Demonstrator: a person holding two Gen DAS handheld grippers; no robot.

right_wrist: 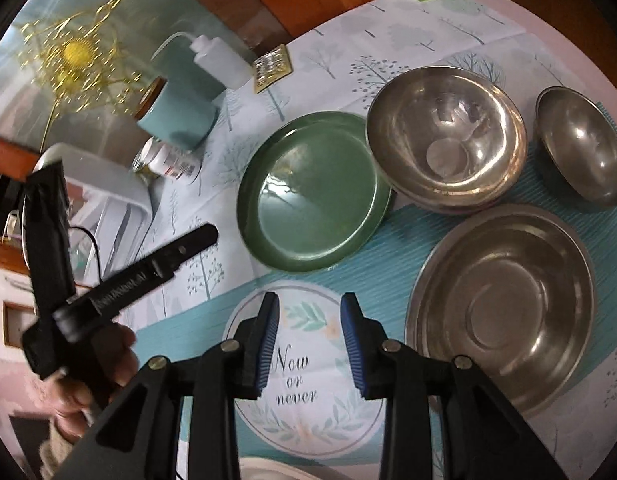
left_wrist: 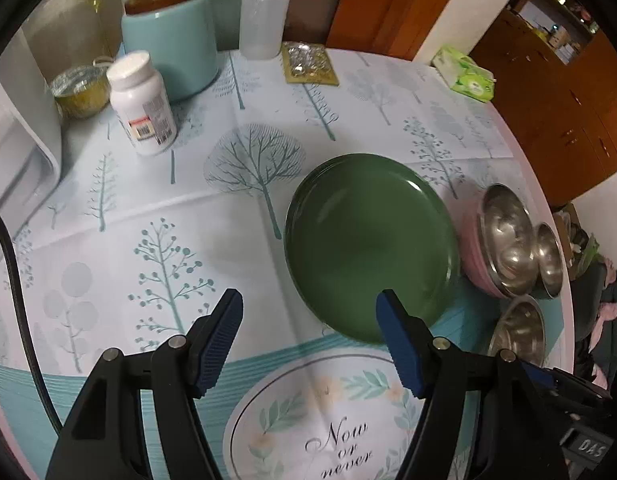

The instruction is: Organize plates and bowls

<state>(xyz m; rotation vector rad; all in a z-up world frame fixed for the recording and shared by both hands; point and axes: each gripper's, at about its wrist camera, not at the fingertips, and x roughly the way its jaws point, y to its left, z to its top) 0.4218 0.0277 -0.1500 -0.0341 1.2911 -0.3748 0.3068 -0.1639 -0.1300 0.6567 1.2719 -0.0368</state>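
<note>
A green plate (left_wrist: 368,248) lies on the tablecloth, apparently stacked on a second green plate; it also shows in the right wrist view (right_wrist: 314,194). A steel bowl in a pink shell (left_wrist: 504,240) (right_wrist: 446,136), a smaller steel bowl (left_wrist: 550,260) (right_wrist: 582,148) and a wide steel plate (left_wrist: 516,332) (right_wrist: 504,304) sit to the plate's right. My left gripper (left_wrist: 308,336) is open and empty, just left of the green plate's near edge. My right gripper (right_wrist: 310,344) is open and empty above the "Now or never" print. The left gripper also shows in the right wrist view (right_wrist: 156,268).
At the back stand a white pill bottle (left_wrist: 142,104), a teal canister (left_wrist: 170,40), a squeeze bottle (left_wrist: 262,20), a gold blister pack (left_wrist: 310,63), a small glass jar (left_wrist: 78,90) and a tissue pack (left_wrist: 466,76). A white appliance (left_wrist: 20,140) is at the left. The round table's edge curves right.
</note>
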